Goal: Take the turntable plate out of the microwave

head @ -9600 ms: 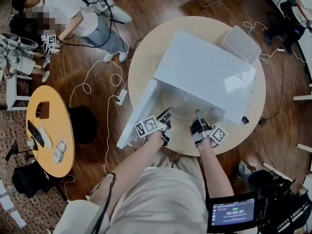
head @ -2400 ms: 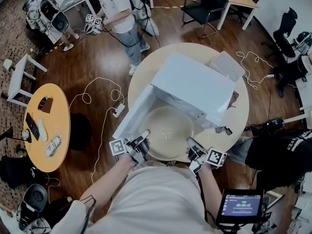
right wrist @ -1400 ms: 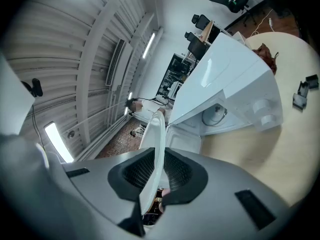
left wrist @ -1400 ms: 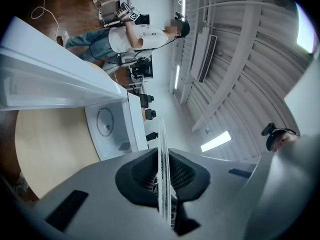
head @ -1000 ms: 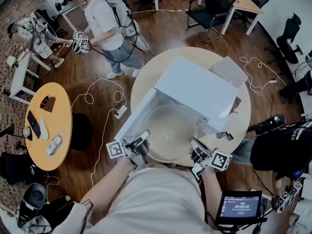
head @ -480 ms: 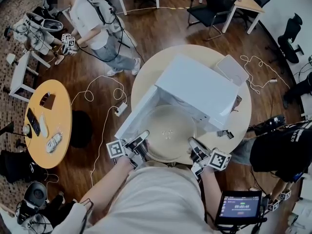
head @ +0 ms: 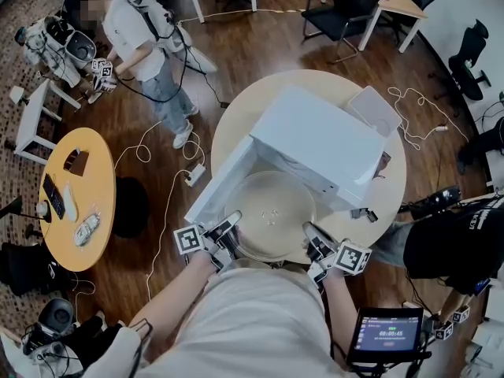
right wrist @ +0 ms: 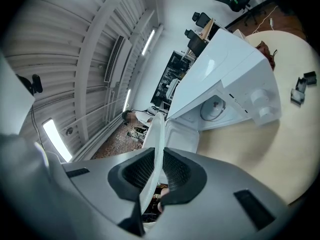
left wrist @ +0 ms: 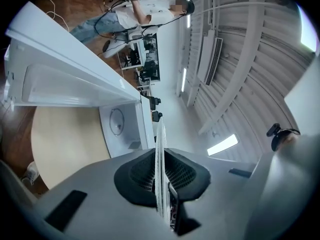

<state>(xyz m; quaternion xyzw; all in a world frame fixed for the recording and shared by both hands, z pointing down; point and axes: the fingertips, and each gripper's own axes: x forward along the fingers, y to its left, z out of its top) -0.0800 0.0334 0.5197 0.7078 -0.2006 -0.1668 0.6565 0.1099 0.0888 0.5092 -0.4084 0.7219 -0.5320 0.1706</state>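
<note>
Here, from left to right:

1. The small yellow table [head: 79, 187] stands well apart at the far left. Above it, a person in a white top [head: 130, 30] bends by the top-left corner.
2. The left gripper [head: 231, 219] is clamped on the near-left rim of the turntable plate [head: 272, 211]. In the left gripper view, its dark ribbed pads [left wrist: 142, 176] press both faces of the rim.
3. The plate is round, pale, see-through glass with a shallow raised rim and small marks at its centre. Both gripper views show it edge-on as a thin, milky band. It is held level in front of the open mouth of the white microwave [head: 315, 144], beside the swung-out door [head: 214, 187] and over the near part of the round table [head: 386, 187].
4. The right gripper [head: 309, 232] is closed on the plate's near-right rim in the same way.
5. The cavity floor shows its bare roller ring [right wrist: 212, 109].
6. About ten seconds ago the plate lay inside the cavity with both grippers reaching in. Now it is drawn out towards the person. Over the last second it has hardly shifted, while the person in white has moved left.
</note>
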